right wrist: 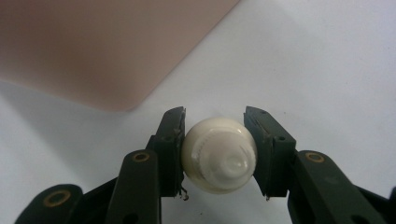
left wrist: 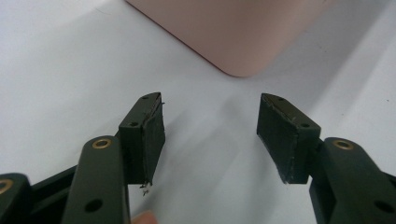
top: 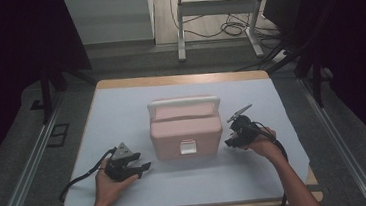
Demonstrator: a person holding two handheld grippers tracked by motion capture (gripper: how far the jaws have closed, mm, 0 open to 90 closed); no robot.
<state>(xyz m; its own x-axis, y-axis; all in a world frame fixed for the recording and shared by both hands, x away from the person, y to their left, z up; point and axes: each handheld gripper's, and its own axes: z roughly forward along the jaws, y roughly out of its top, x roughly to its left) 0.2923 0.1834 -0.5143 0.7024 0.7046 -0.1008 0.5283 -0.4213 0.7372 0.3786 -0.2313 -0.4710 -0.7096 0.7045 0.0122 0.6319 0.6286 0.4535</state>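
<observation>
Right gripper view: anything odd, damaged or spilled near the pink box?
Nothing stands out. The right gripper clamps a round white object beside the pink box, which sits upright, latch closed. The left gripper is open.

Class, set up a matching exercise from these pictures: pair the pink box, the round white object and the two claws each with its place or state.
Column one:
1. pink plastic box with a white handle
2. round white ridged object
3. left claw
4. right claw

Column two:
A. open, nothing between the jaws
B. gripped between two black jaws
C. standing mid-table on the white mat
D. shut on something

Pairs: 1-C, 2-B, 3-A, 4-D
</observation>
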